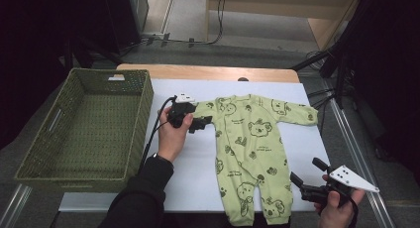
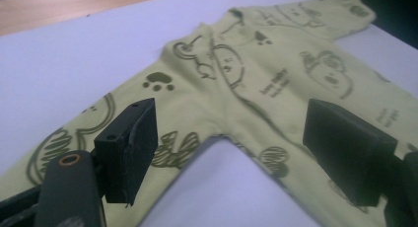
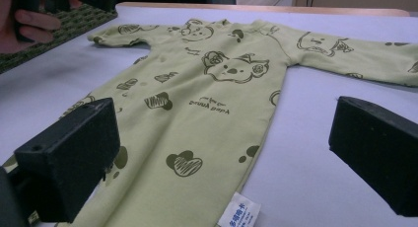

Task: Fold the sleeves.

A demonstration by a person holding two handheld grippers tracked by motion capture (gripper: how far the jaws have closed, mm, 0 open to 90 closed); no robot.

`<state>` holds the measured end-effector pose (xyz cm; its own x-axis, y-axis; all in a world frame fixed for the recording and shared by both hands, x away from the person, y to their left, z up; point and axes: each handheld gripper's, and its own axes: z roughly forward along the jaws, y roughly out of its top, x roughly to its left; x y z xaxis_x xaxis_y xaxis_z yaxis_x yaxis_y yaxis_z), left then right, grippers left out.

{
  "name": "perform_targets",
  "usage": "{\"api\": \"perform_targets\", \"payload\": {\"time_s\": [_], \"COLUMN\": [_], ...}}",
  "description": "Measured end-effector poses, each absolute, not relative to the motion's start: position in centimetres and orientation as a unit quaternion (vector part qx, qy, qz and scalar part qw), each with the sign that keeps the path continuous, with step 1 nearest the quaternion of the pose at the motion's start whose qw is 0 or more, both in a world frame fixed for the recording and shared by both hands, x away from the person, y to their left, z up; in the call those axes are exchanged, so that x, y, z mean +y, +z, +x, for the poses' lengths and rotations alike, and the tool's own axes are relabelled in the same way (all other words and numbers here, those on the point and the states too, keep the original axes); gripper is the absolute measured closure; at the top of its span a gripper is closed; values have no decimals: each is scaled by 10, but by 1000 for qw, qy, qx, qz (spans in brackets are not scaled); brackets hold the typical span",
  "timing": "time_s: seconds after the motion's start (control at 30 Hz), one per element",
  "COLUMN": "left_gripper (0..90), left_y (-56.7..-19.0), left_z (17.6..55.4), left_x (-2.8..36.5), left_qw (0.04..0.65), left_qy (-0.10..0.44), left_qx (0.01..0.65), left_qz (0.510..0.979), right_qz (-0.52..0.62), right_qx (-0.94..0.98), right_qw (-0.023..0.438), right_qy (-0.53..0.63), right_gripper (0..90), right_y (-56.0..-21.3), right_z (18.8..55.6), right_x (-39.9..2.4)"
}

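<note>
The baby romper (image 1: 250,156) lies flat and face up on the white worktop (image 1: 198,163), collar toward the far edge, legs toward the person. Its long axis runs from far to near; both sleeves spread out sideways.

The left tongs (image 1: 202,123) hover at the sleeve (image 1: 205,108) on the basket side, pointing across the worktop toward the garment body. In the left gripper view the jaws stand partly open, one over the sleeve and the other over the body, either side of the underarm notch (image 2: 224,138). No cloth is pinched yet. This hand is the nearer one to a grasp.

The right tongs (image 1: 308,176) rest just beside the leg (image 1: 277,198) on the other side, jaws wide apart and empty. In the right gripper view the side hem and a white care label (image 3: 239,211) lie between the jaws.

The romper is soft, thin, pale green knit printed with dark koala and paw outlines; it will likely drape and fold when lifted. A woven green basket (image 1: 86,124), rectangular and empty, stands left of the sheet.
</note>
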<state>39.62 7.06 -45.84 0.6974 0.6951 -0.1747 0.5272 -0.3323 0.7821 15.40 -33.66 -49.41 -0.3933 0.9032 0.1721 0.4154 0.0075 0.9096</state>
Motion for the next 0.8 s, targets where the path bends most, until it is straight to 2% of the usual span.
{"api": "perform_targets", "payload": {"time_s": [0.3,0.57,0.8], "left_gripper": [235,377,524], "left_y": [-475,-493,-499], "left_z": [419,431,432], "left_x": [76,77,77], "left_qw": [400,330,305], "left_qy": [109,147,171], "left_qx": [427,478,492], "left_qz": [804,801,797], "right_qz": [495,499,502], "right_qx": [667,667,667], "right_qw": [240,237,234], "right_qy": [503,500,498], "right_gripper": [0,0,0], "right_y": [-495,-497,-498], "right_z": [156,156,156], "right_x": [-338,-341,-342]}}
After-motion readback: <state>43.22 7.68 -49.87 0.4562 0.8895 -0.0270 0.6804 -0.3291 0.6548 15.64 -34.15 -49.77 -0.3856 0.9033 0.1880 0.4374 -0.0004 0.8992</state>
